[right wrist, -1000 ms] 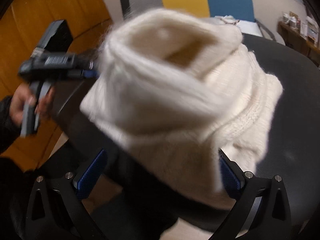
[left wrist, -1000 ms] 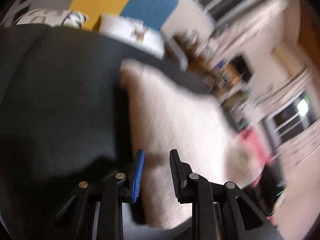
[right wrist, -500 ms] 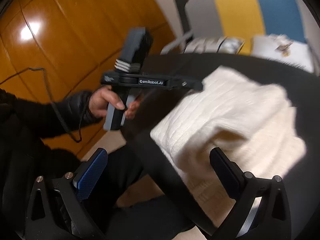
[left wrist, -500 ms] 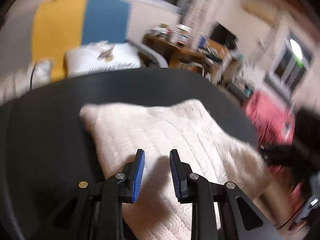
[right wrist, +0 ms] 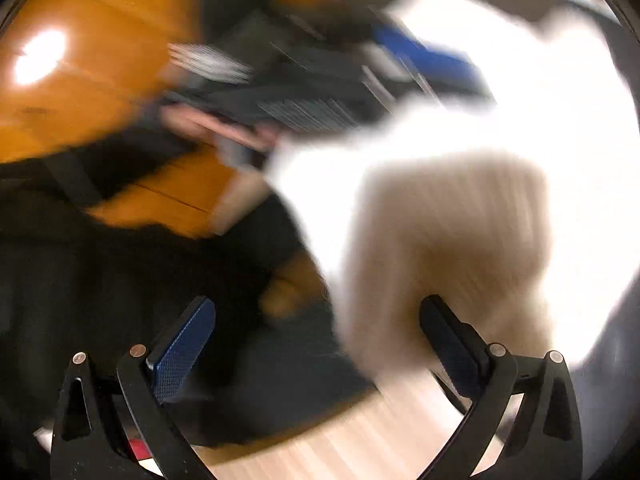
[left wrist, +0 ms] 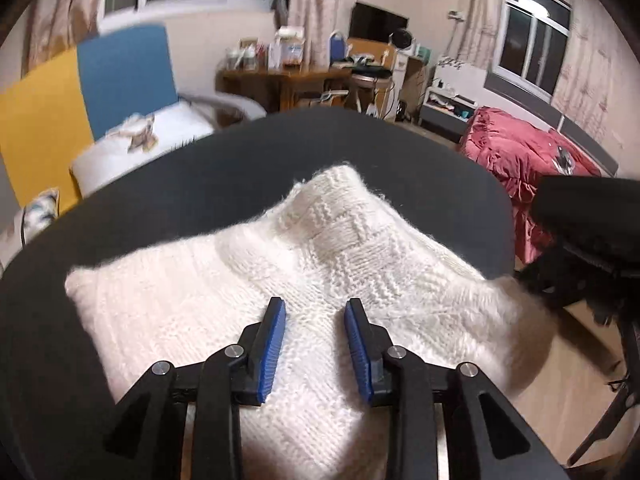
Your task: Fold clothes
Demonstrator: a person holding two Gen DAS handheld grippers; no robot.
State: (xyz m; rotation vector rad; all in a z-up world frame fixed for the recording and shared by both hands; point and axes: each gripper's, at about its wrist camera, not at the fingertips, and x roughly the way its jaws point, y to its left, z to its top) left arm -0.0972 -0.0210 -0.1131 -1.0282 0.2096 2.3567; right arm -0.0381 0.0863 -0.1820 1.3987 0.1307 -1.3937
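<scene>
A white knitted sweater lies folded flat on a dark round table. My left gripper hovers low over the sweater's near part, its blue pads a small gap apart with nothing pinched between them. The right gripper's dark body shows at the table's right edge. The right wrist view is heavily blurred. There my right gripper stands wide open, and a hanging edge of the sweater sits just by its right finger. A person's hand holds the left gripper above.
Behind the table stand a white cushion, a yellow and blue panel and a cluttered wooden desk. Red bedding lies at the right. An orange wooden wall and pale floor show in the right wrist view.
The sweater, bunched in front of the right gripper a second ago, now lies flat. The left gripper has swung round over it. The right gripper is moving fast, close to the sweater's edge.
</scene>
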